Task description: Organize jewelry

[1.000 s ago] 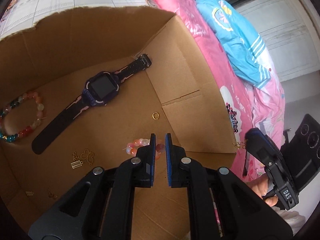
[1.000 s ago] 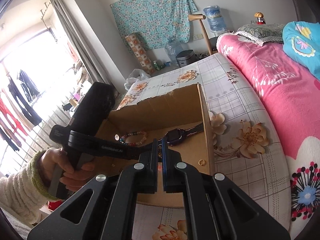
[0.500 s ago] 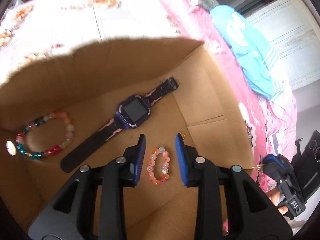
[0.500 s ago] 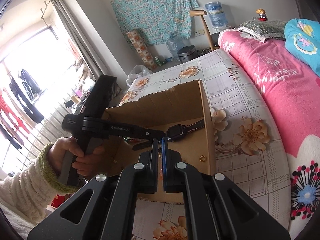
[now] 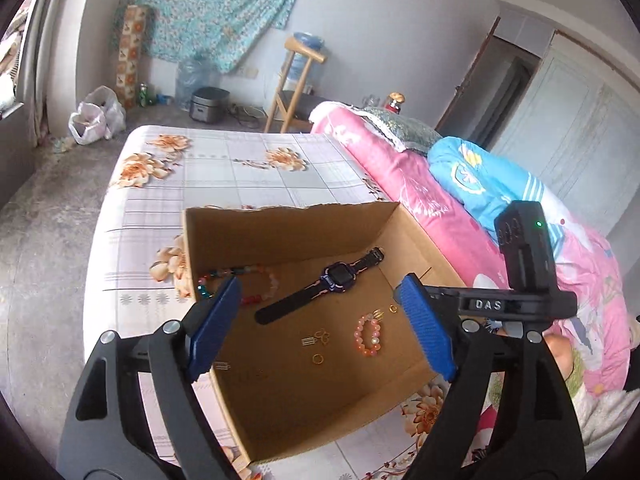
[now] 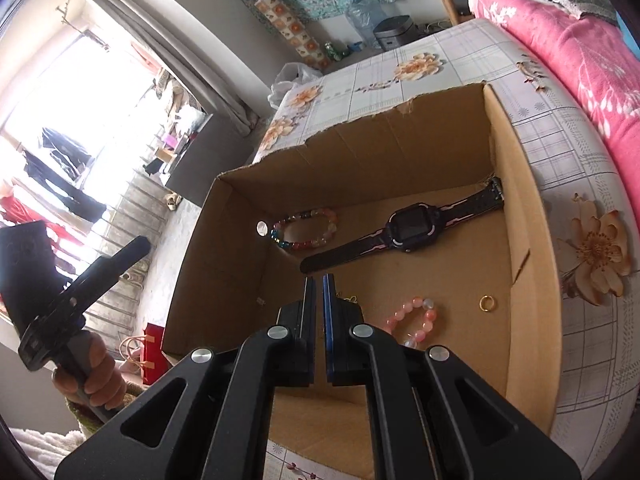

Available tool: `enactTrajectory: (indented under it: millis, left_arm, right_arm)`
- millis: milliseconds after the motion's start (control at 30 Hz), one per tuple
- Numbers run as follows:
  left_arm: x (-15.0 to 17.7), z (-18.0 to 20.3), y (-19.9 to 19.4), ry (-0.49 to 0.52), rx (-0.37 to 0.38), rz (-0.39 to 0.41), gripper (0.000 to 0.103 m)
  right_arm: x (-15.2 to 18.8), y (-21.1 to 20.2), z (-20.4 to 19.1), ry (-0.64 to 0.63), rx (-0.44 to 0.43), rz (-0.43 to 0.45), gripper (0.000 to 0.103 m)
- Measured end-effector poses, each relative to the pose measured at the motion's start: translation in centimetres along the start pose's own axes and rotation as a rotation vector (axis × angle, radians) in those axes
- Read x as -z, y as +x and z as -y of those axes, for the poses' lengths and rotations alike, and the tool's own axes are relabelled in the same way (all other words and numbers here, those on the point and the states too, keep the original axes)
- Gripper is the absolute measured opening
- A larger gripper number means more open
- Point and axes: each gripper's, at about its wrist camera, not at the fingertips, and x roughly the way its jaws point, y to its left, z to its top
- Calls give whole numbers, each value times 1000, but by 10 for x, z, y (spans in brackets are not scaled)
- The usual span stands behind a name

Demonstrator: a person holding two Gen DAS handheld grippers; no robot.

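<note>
An open cardboard box [image 5: 280, 236] on the bed holds a dark watch [image 5: 338, 278], a multicoloured bead bracelet [image 5: 256, 276], a pink bead bracelet [image 5: 368, 336], gold charms [image 5: 316, 338] and a gold ring [image 5: 318, 358]. My left gripper [image 5: 316, 286] hangs high above the box, its jaws opening wide with nothing between them. My right gripper [image 6: 319, 280] is shut over the box floor, near the watch [image 6: 404, 230] and the pink bracelet [image 6: 412, 316]. A small gold piece [image 5: 378, 314] shows where its tips are hidden in the left wrist view.
The box sits on a floral checked sheet [image 5: 224, 176]. A pink quilt [image 5: 440, 216] and a blue garment [image 5: 480, 176] lie to the right. Another gold ring [image 6: 487, 303] rests by the box's right wall. A hand [image 6: 92, 376] holds the left gripper's handle.
My left gripper opened, left the pink bracelet on the box floor, then rose and drew back. My right gripper moved in over the box and tipped downward.
</note>
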Motion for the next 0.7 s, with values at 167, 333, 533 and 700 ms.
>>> enactTrajectory:
  millis: [167, 333, 533, 700]
  left_arm:
    - [26, -13, -22, 0, -70, 47, 83]
    - [49, -29, -21, -42, -71, 38, 83]
    - [65, -36, -17, -62, -23, 32, 86]
    - [74, -44, 0, -133, 38, -17, 87]
  right_arm:
    - [-13, 26, -7, -21, 82, -60, 4]
    - [-14, 24, -5, -4, 104, -38, 5]
    - [5, -41, -20, -37, 158, 174, 31]
    - [33, -108, -7, 18, 307, 369, 49]
